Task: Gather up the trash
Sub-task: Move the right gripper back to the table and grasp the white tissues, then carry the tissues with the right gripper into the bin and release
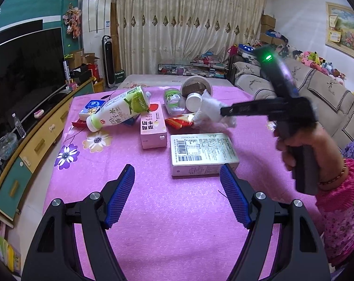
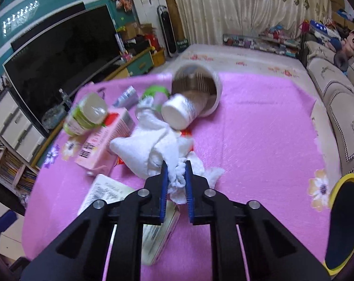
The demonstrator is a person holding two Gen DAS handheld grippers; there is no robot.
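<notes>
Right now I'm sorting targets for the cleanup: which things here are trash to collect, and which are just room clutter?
Trash:
white tissue wad, in the right claw
green-label bottle
pink carton
flat white box
paper cup
red wrapper

Just lying about:
television
plush toys
sofa

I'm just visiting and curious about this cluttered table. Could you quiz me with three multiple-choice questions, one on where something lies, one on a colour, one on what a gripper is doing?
1. Where does the green-labelled drink bottle lie?
A. on the floor
B. tilted on other packages
C. upright on the sofa

2. What colour is the tablecloth?
A. pink
B. green
C. white

3. What is the right gripper doing?
A. hanging open and empty
B. gripping a bottle
C. clamped on a crumpled white tissue

Answers: 1 B, it leans across the packages; 2 A, pink with flower prints; 3 C, tissue is pinched between its blue pads.
</notes>
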